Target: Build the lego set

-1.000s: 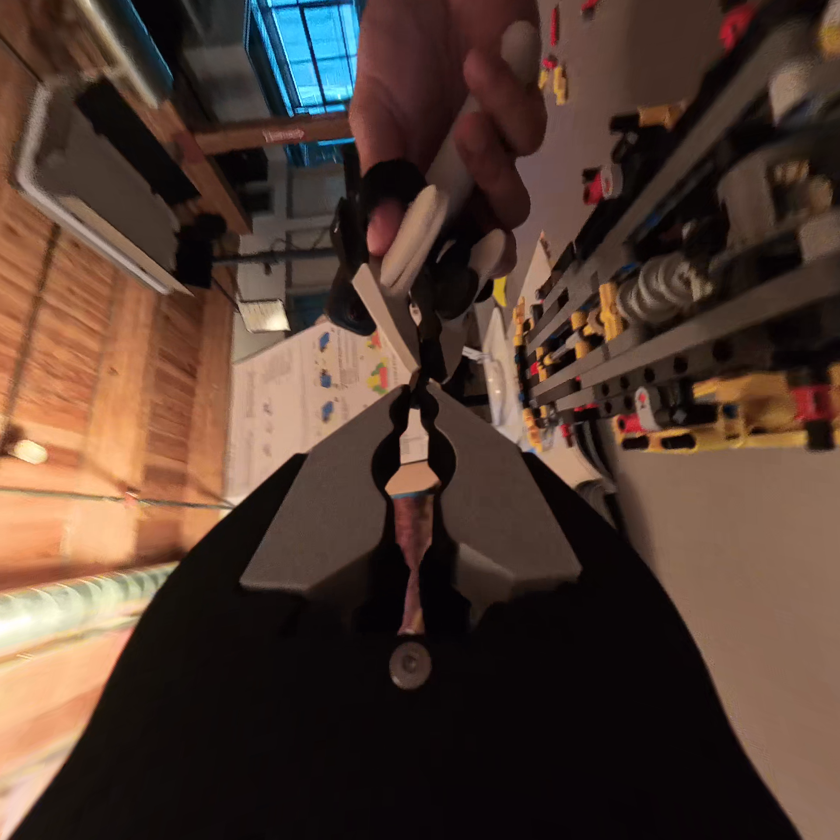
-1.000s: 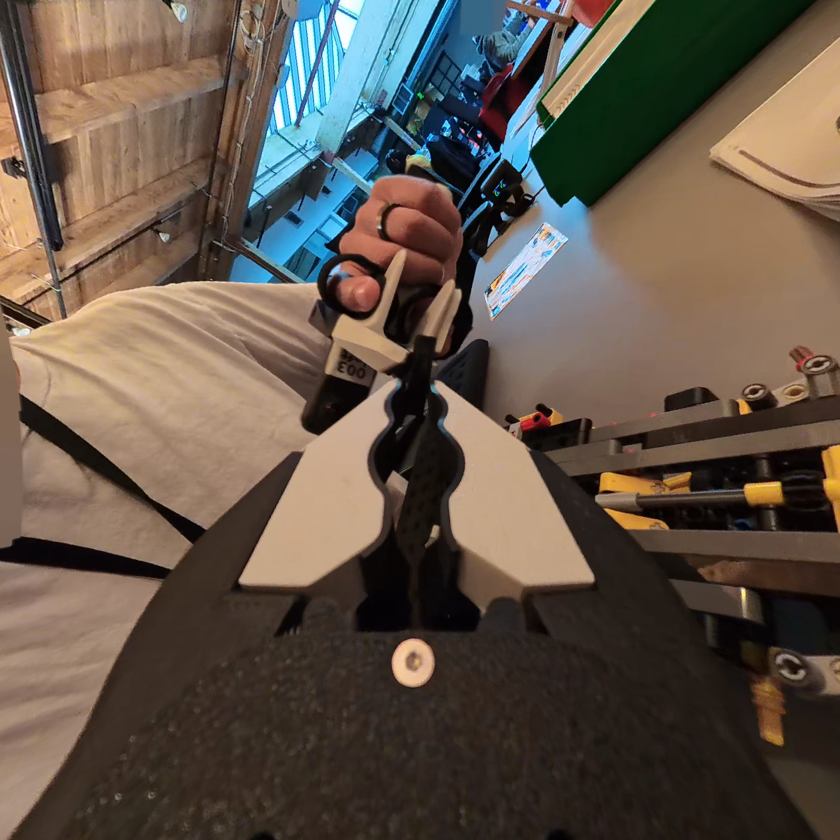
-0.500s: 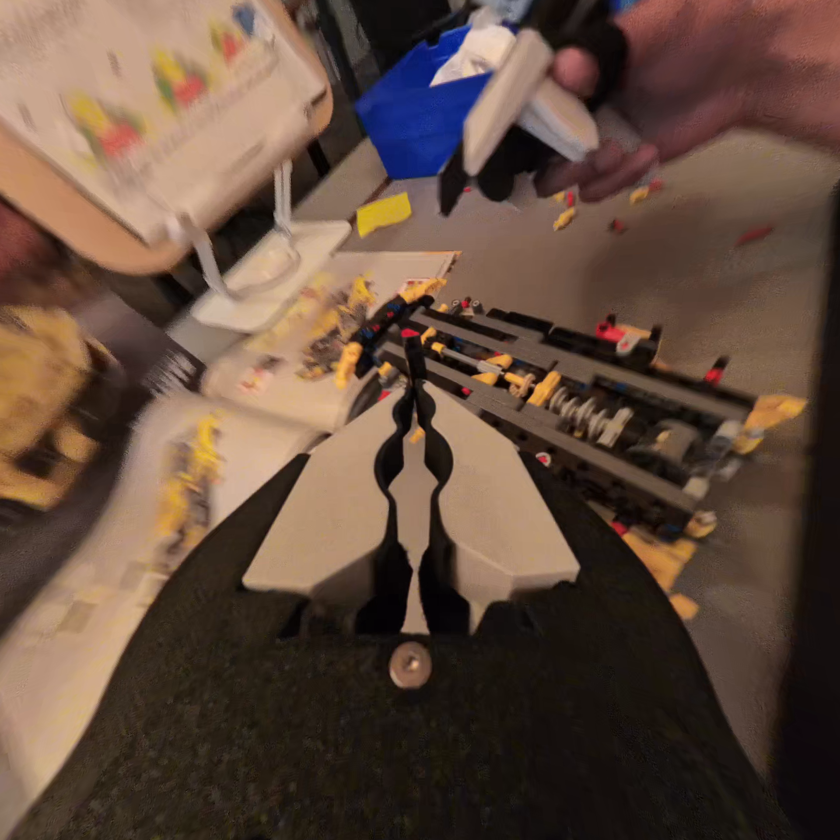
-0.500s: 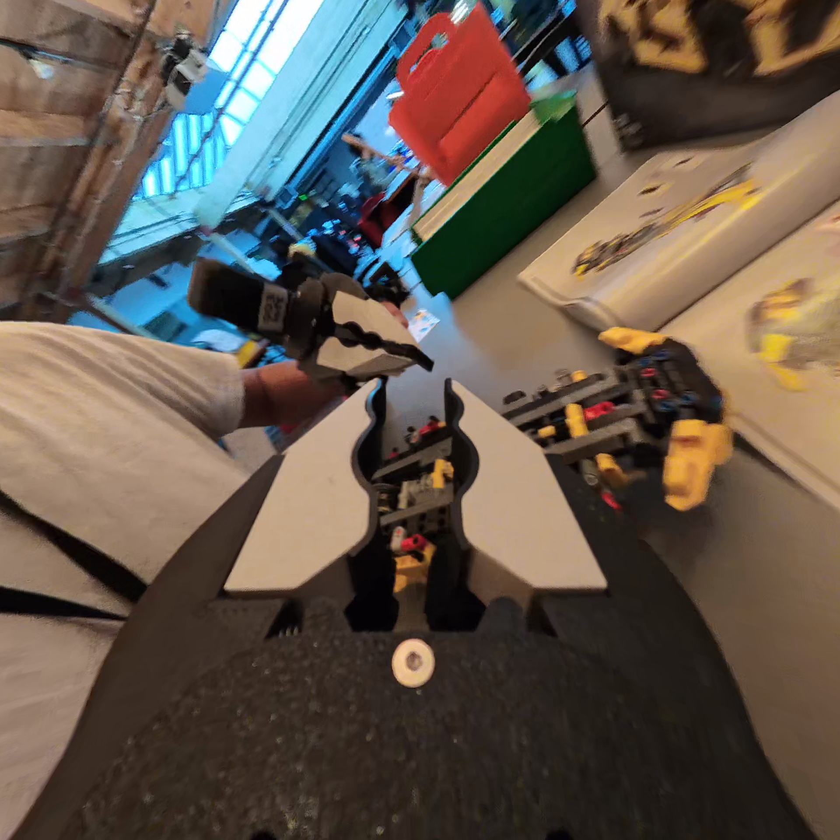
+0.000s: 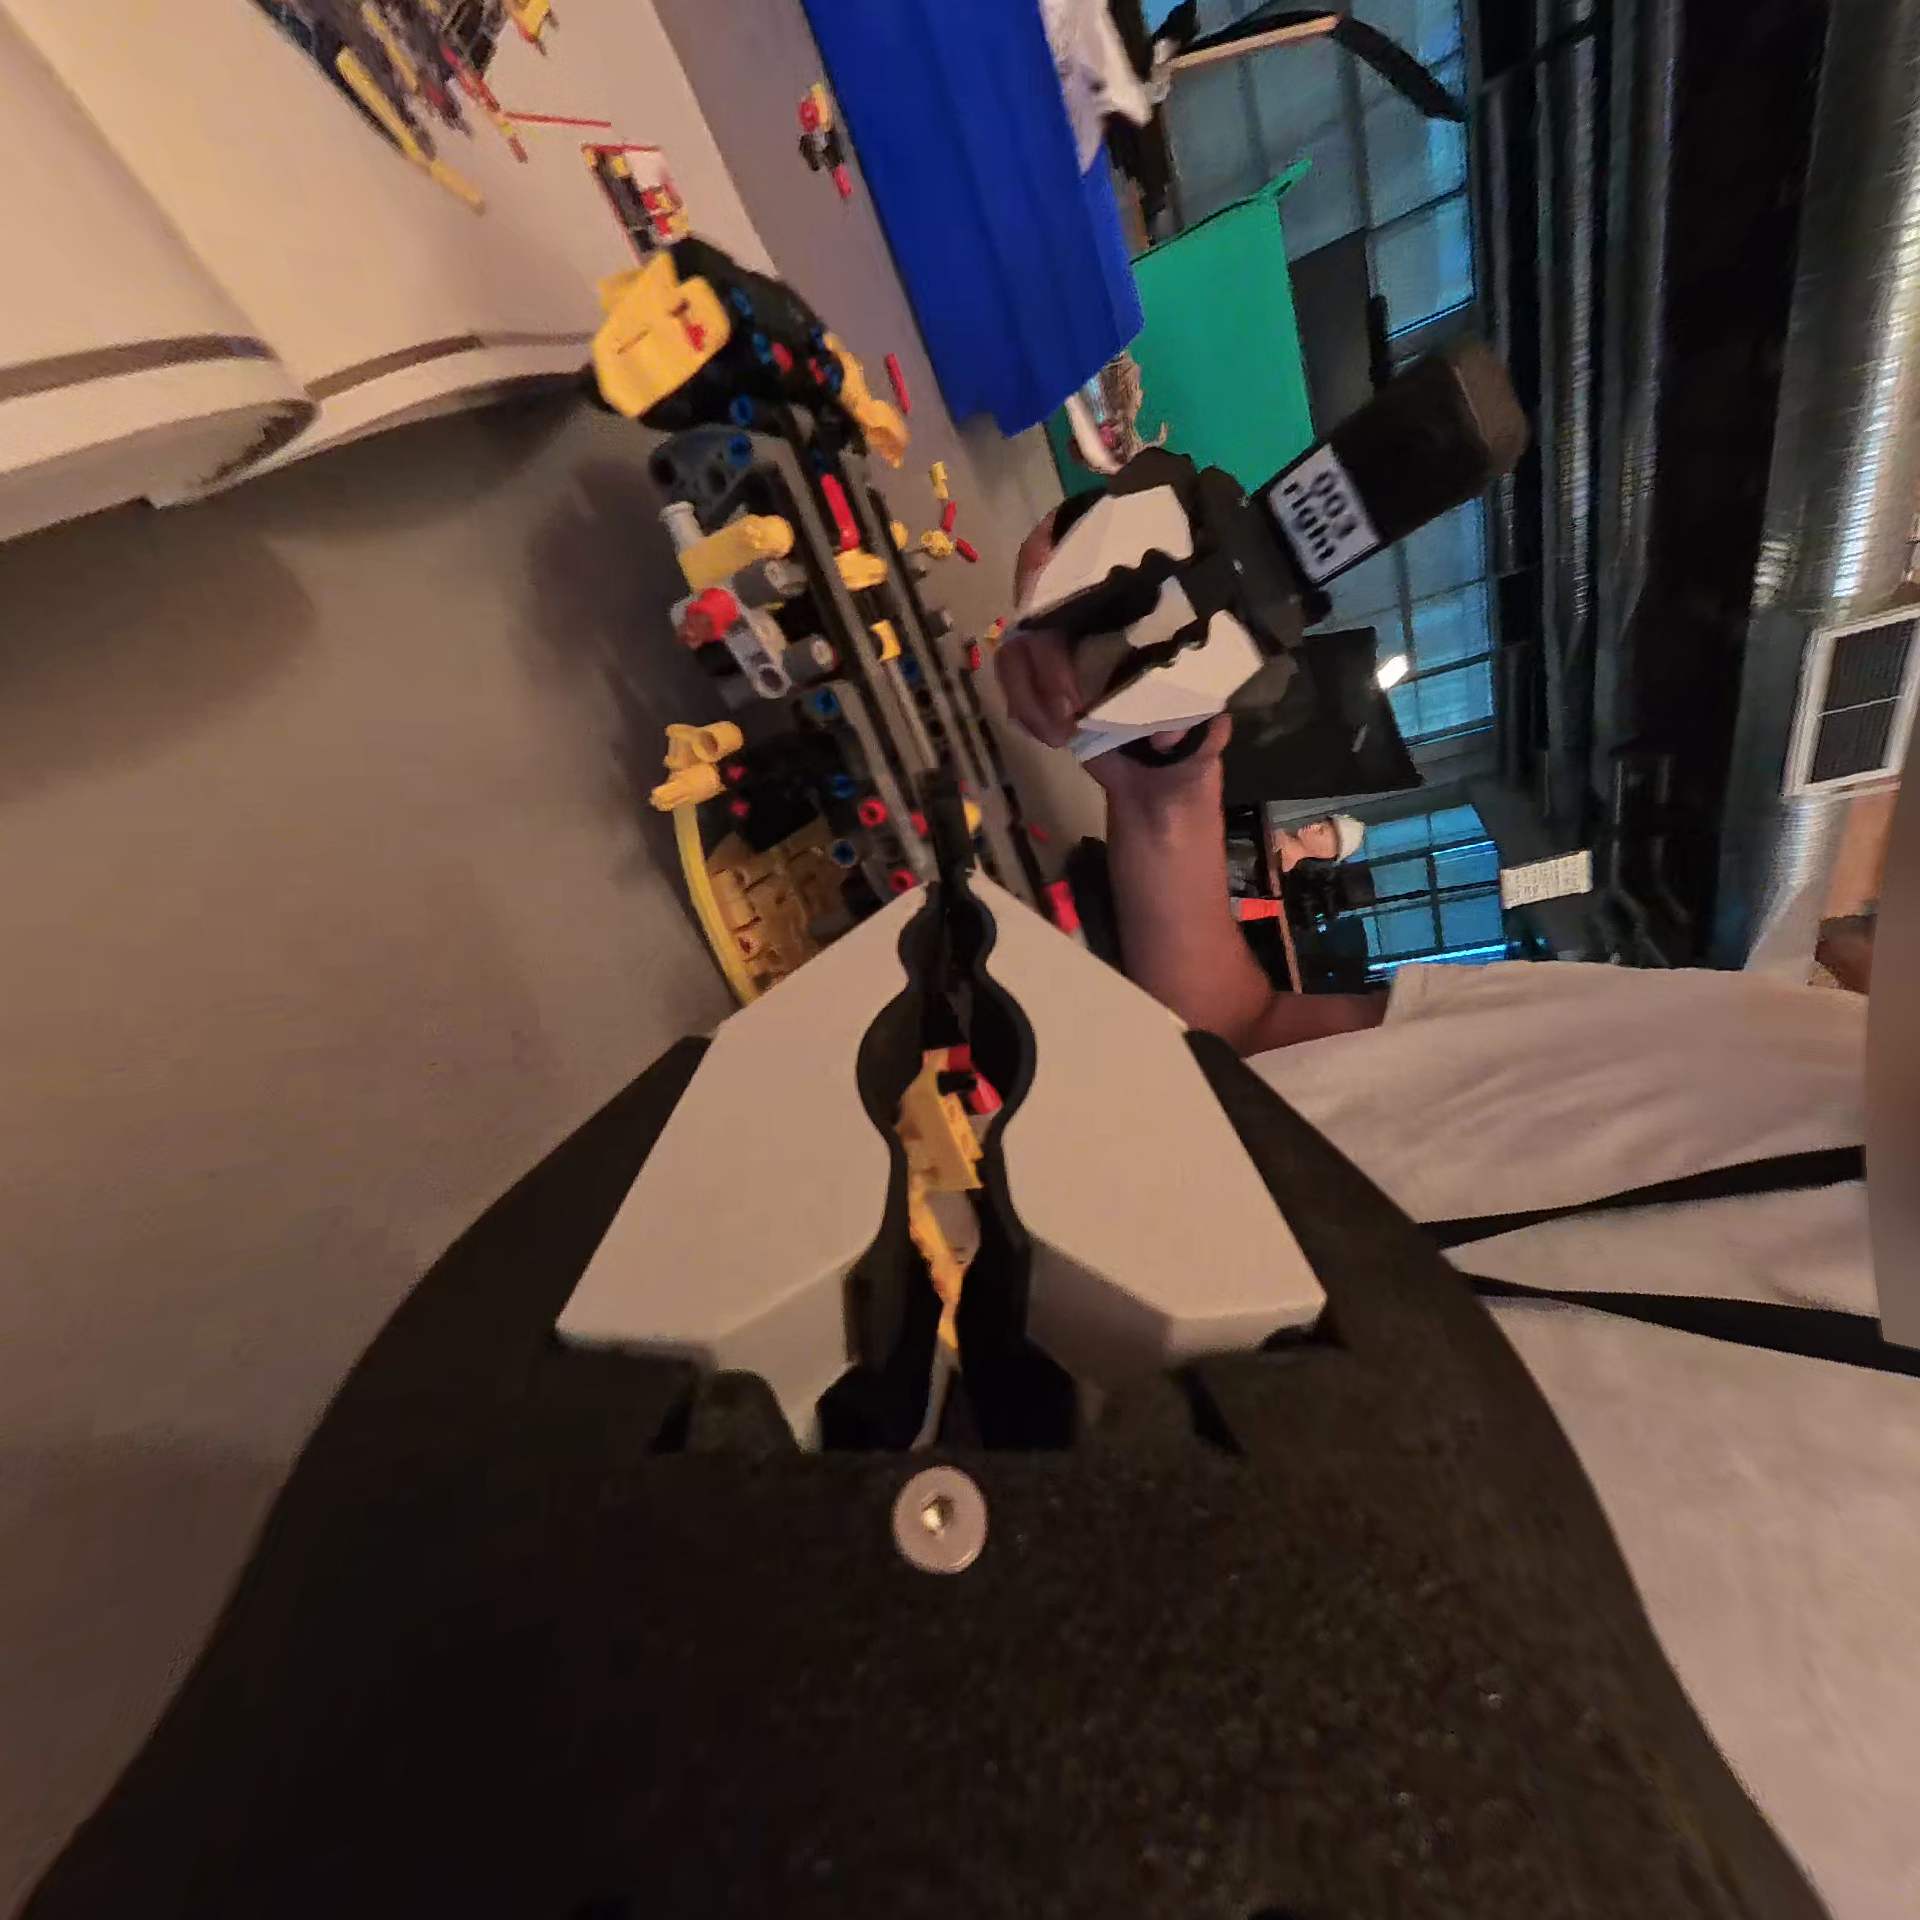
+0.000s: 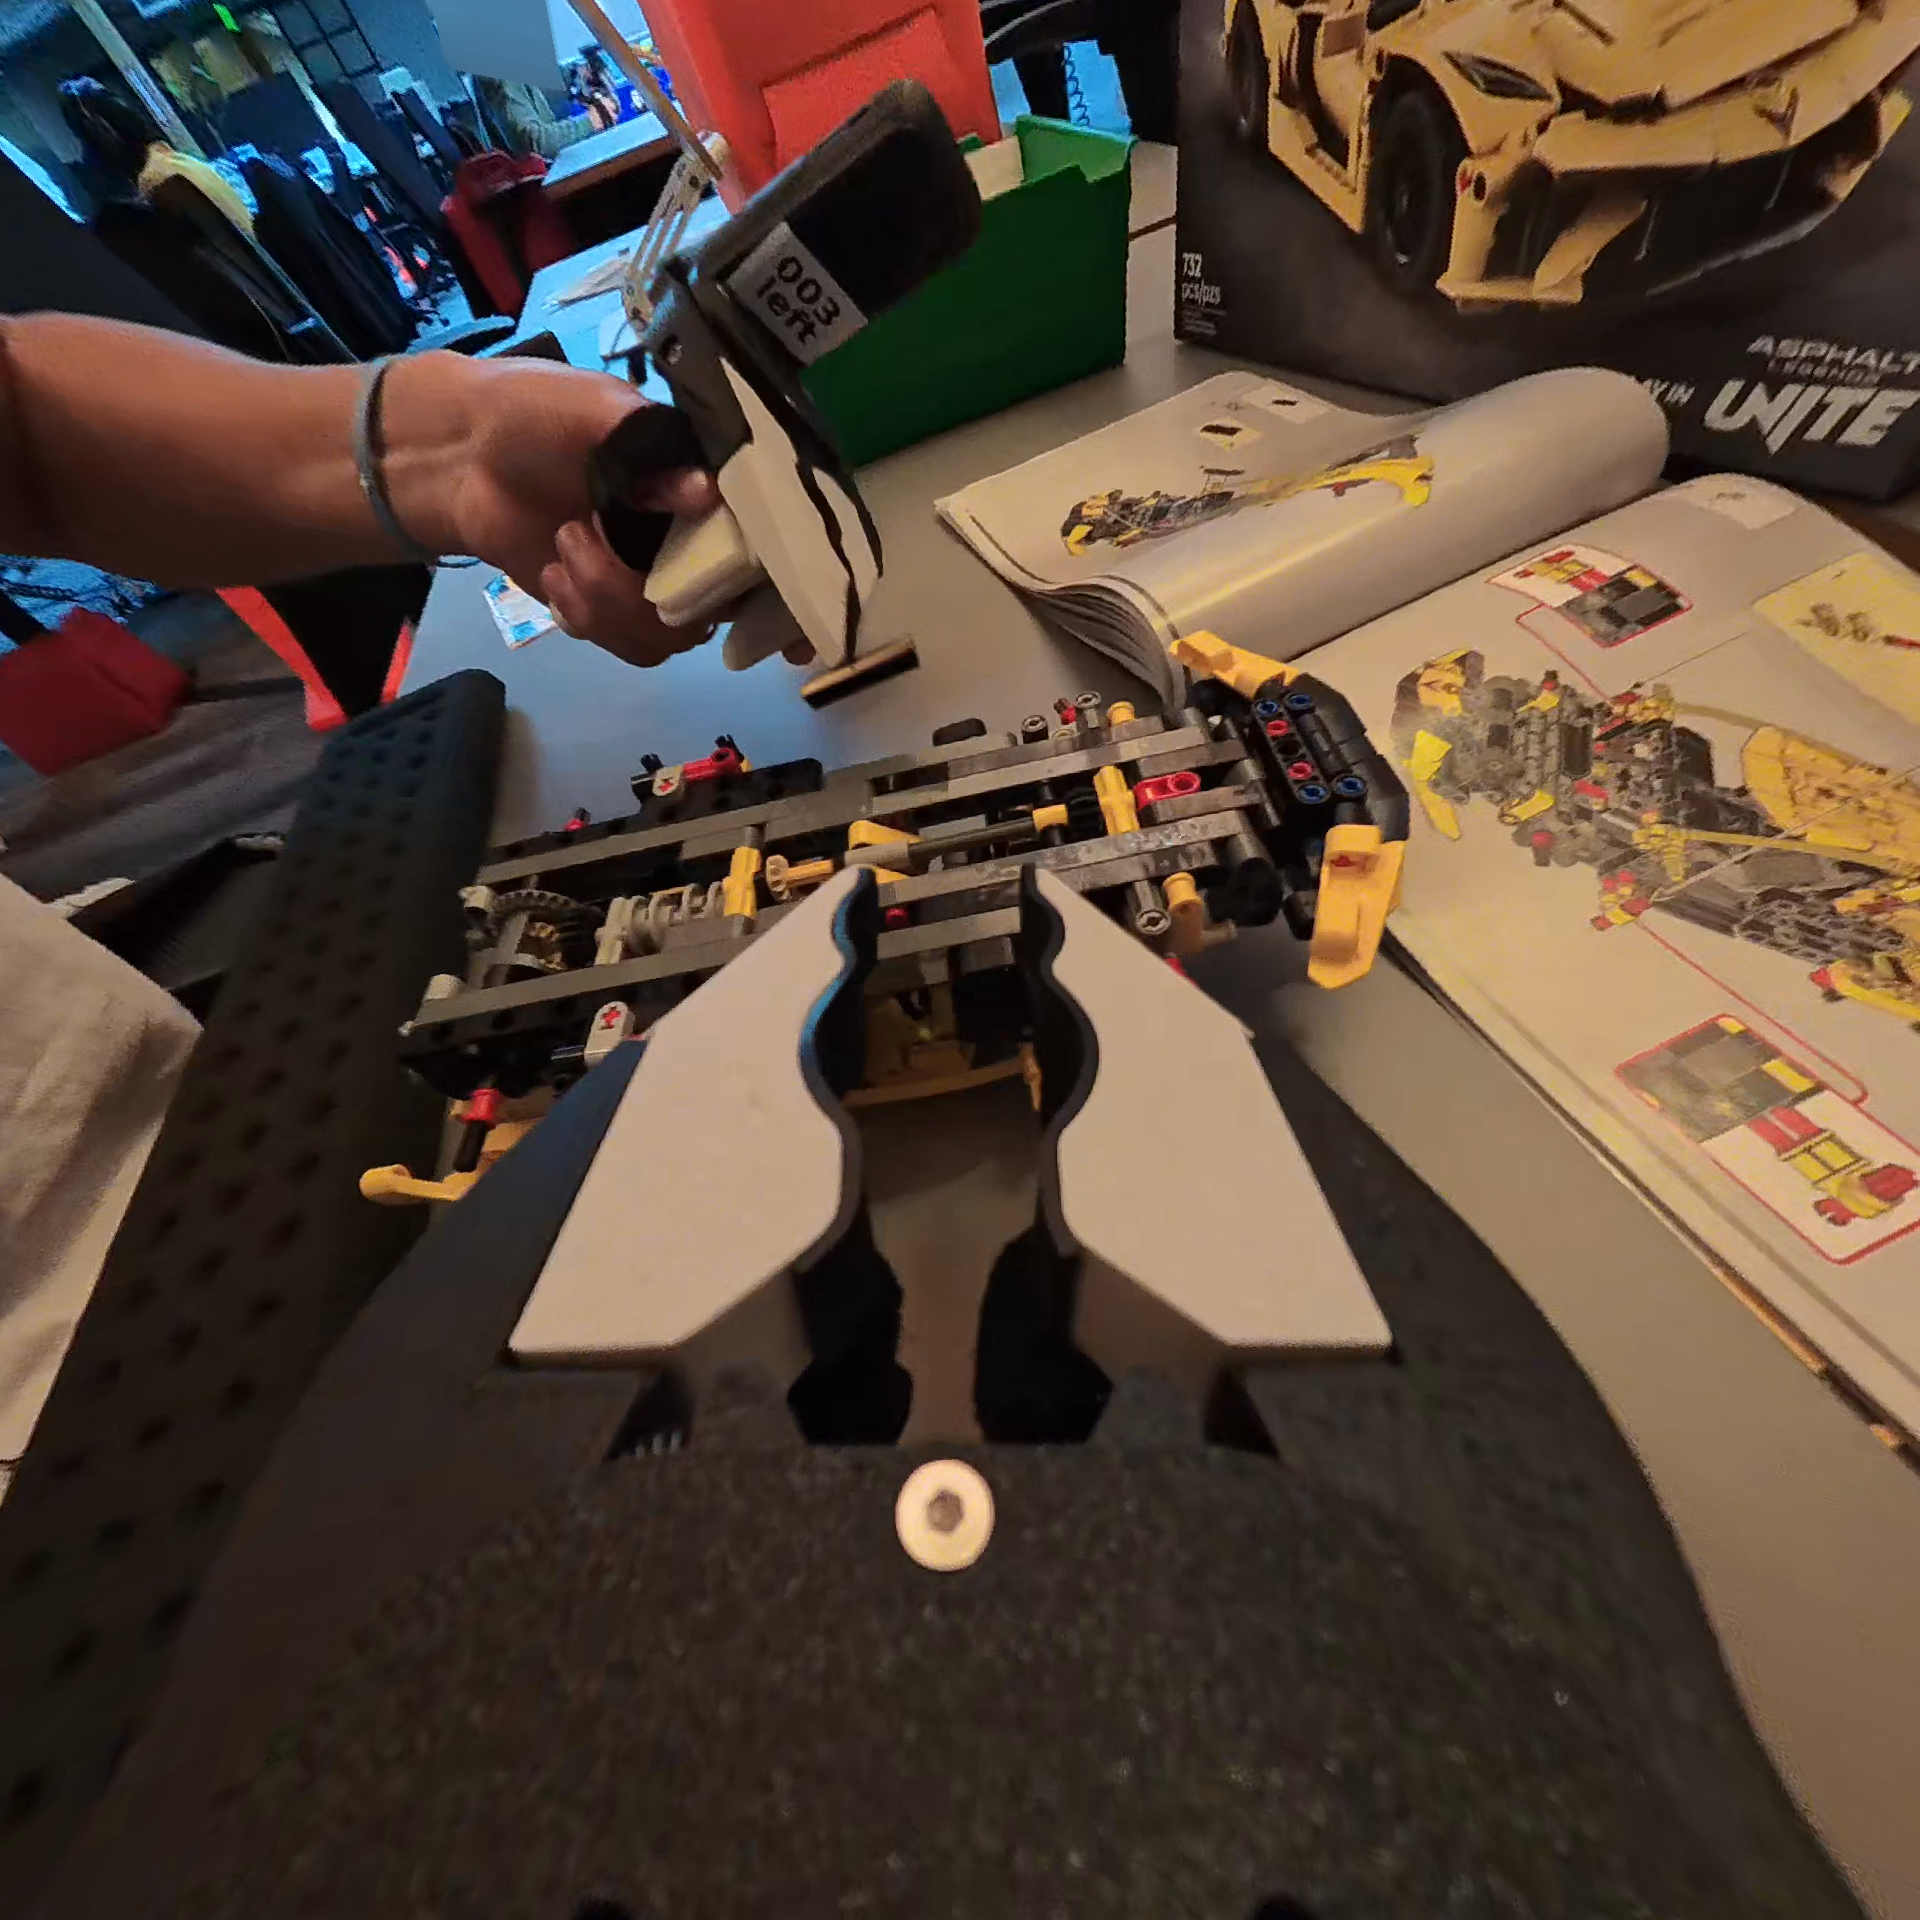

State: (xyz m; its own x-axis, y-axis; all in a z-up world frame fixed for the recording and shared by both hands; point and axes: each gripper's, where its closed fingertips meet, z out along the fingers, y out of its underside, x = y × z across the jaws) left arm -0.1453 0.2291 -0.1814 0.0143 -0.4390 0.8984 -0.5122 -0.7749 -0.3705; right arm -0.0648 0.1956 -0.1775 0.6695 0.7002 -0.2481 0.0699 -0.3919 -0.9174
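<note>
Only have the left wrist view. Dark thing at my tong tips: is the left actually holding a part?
Observer: Yes. The right wrist view shows the left tongs pinching a short black piece that sticks out sideways.
Operator: Over the model?
Observer: No, it is beyond the far side of the chassis, low over bare table. I cannot tell if it touches the table.
Operator: Right tongs?
Observer: The right tongs are open and empty, with their fingers over the near edge of the chassis.
</note>
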